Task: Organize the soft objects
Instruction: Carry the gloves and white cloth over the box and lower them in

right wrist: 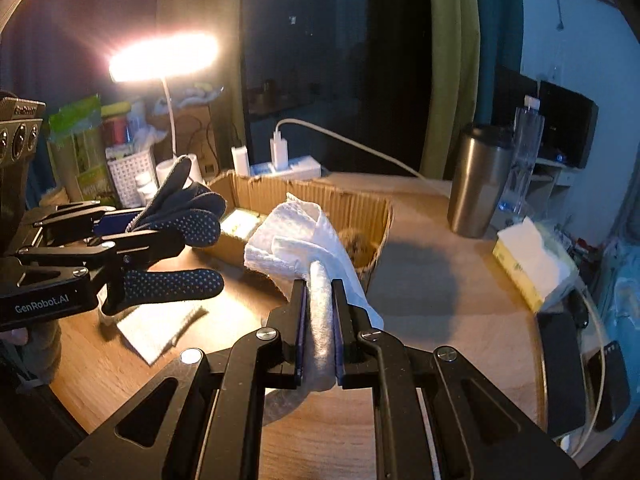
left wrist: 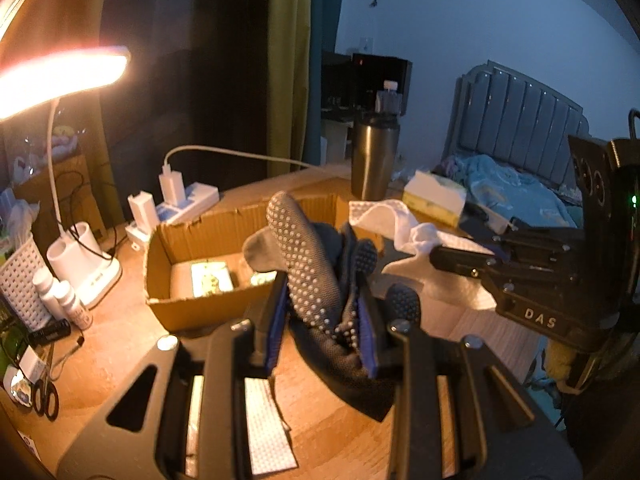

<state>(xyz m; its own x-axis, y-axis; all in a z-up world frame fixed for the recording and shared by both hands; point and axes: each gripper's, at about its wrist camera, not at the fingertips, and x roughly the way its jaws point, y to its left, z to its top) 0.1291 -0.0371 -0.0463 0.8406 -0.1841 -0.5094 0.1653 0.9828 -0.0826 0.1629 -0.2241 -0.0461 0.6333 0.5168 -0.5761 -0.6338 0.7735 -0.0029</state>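
The left gripper [left wrist: 326, 320] tilts downward over the wooden worktop [left wrist: 120, 344], its jaws clamped tight on a bunch of dark dotted gloves [left wrist: 316, 280]; the glove fingers splay upward and sideways out of the grip, clear of the worktop, in front of the open cardboard box [left wrist: 192, 240] that sits toward the worktop's back edge; the right wrist view shows the same gripper [right wrist: 120, 240] reaching in from the left, roughly level, with one glove finger sticking out below the rest [right wrist: 172, 284]; the right gripper [right wrist: 320, 320] also points down at a slant, its jaws closed on a rolled fold of a white towel [right wrist: 296, 236]; the cloth hangs lifted off the worktop, draping forward over the box's near wall [right wrist: 376, 240]; in the left wrist view the right gripper [left wrist: 434, 258] comes in from the right with the towel bunched at its tip, just beside the gloves; a flat pale cloth [right wrist: 160, 328] lies on the worktop under the left gripper; a steel tumbler [right wrist: 476, 180] and a tissue box [right wrist: 528, 264] stand toward the worktop's right side; a lit desk lamp [right wrist: 164, 60] glows at the back left corner.
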